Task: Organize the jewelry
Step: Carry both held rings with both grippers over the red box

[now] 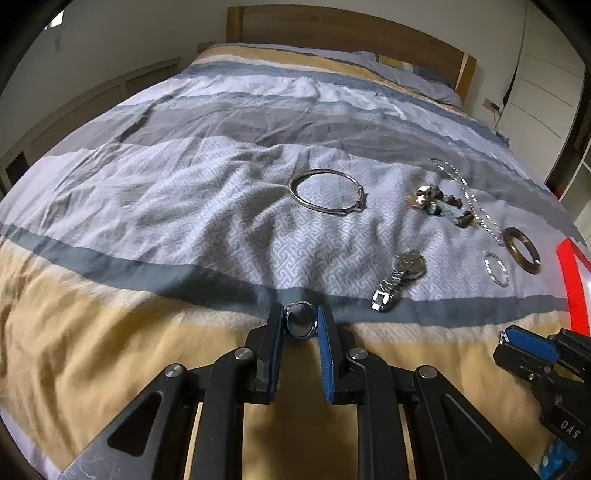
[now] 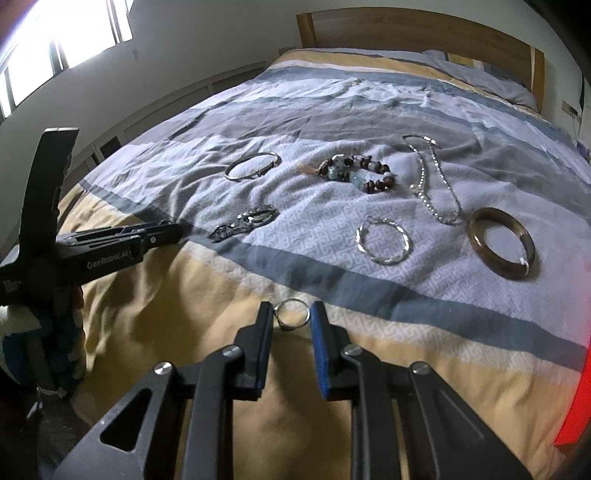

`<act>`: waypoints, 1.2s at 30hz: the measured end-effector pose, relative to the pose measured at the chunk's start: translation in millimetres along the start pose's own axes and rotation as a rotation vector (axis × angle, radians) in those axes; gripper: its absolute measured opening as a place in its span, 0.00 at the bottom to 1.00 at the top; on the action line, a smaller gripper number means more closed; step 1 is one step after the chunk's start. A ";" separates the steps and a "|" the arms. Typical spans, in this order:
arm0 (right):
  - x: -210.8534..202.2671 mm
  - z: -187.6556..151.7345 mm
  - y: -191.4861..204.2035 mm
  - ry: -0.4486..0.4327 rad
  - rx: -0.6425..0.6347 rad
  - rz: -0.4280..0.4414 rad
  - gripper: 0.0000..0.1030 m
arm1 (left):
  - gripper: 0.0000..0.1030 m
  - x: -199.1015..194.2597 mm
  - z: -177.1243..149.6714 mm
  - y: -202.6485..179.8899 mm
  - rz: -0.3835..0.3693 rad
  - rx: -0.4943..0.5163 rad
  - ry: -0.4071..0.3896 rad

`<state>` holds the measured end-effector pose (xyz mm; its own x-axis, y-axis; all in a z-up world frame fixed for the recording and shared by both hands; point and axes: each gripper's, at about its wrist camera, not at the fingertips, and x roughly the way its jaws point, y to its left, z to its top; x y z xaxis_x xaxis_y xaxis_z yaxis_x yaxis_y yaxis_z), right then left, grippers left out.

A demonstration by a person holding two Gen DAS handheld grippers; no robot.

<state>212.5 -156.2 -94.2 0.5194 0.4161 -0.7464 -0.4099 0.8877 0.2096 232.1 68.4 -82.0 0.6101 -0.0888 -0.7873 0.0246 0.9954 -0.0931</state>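
Holds a round silver piece [image 1: 301, 325] tight between the two blue pads of the left tool [image 1: 301, 314], low over the bed cover [image 1: 184, 206], on the near side of the watch [image 1: 400, 278]. Cannot tell what kind of piece. Pinches a thin silver ring [image 2: 288, 326] in the right tool [image 2: 291, 307] too, also on the near side of the watch, above the yellow stripe [image 2: 207, 295]. Shows the ring standing up, with its hole facing the camera.

Sees the watch lying flat on the grey patterned part of the bed cover, with its metal band reaching to the dark blue stripe [image 1: 147, 273]. Finds a thin silver bangle [image 1: 327, 195] past the watch, toward the headboard [image 1: 332, 29]. Finds a bead bracelet [image 1: 439, 206] with brown and pale beads also past the watch, off to the other side from the thin bangle. Has a shiny chain necklace [image 1: 469, 199] just beyond the beads, farther again from the watch, maybe touching them. Spots a twisted silver bracelet [image 1: 496, 267] beside the watch, near it but apart. Spots a fat brown bangle [image 1: 522, 249] one step farther from the watch, just beside the twisted one. Catches a bit of something red [image 1: 574, 284] at the edge, farthest from the watch; cannot tell what.
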 end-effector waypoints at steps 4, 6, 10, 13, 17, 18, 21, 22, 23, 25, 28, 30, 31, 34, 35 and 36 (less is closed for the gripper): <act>-20.3 -1.9 1.9 -0.025 0.020 0.005 0.19 | 0.17 -17.7 -1.8 -2.6 -0.004 0.003 -0.006; -33.5 -4.0 2.0 -0.039 0.029 -0.001 0.19 | 0.17 -28.7 -2.6 -5.8 -0.012 0.006 -0.011; -62.5 -9.9 -6.2 -0.070 0.057 -0.025 0.19 | 0.17 -51.8 -3.4 -21.9 -0.040 0.031 -0.025; -86.9 -16.6 -18.1 -0.093 0.078 -0.052 0.19 | 0.17 -67.2 -2.7 -43.3 -0.069 0.064 -0.034; -121.9 -30.6 -45.0 -0.120 0.108 -0.106 0.19 | 0.17 -80.4 -1.4 -81.4 -0.125 0.105 -0.040; -132.0 -35.1 -54.7 -0.125 0.117 -0.125 0.19 | 0.17 -82.3 -1.2 -94.4 -0.146 0.117 -0.039; -160.3 -47.5 -88.0 -0.138 0.146 -0.183 0.19 | 0.17 -83.5 0.1 -135.9 -0.209 0.150 -0.027; -168.0 -51.2 -97.4 -0.140 0.154 -0.201 0.19 | 0.17 -83.1 0.2 -146.9 -0.226 0.160 -0.024; -178.4 -55.5 -112.8 -0.142 0.165 -0.230 0.19 | 0.17 -82.5 0.3 -162.6 -0.249 0.176 -0.019; -190.7 -61.5 -135.8 -0.142 0.178 -0.272 0.19 | 0.17 -79.0 -0.2 -196.5 -0.298 0.210 -0.005; -204.6 -71.8 -177.1 -0.132 0.212 -0.335 0.19 | 0.17 -70.1 -0.2 -250.4 -0.367 0.266 0.017; -209.7 -79.5 -205.5 -0.118 0.240 -0.372 0.19 | 0.17 -62.7 -1.4 -286.5 -0.412 0.304 0.033; -211.1 -83.2 -215.6 -0.114 0.252 -0.381 0.19 | 0.17 -57.9 -1.8 -303.6 -0.431 0.323 0.042; -210.0 -92.5 -247.0 -0.090 0.284 -0.412 0.19 | 0.17 -43.4 -3.3 -349.2 -0.470 0.373 0.063; -208.2 -95.1 -256.6 -0.080 0.290 -0.421 0.19 | 0.17 -37.9 -3.4 -362.9 -0.479 0.387 0.070; -206.7 -97.6 -263.4 -0.073 0.296 -0.425 0.19 | 0.17 -30.4 -4.5 -378.5 -0.487 0.401 0.080</act>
<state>139.9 -495.3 -56.8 0.6488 0.0100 -0.7609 0.0724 0.9946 0.0749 200.6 -305.8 -25.5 0.3935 -0.5218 -0.7569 0.5888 0.7753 -0.2284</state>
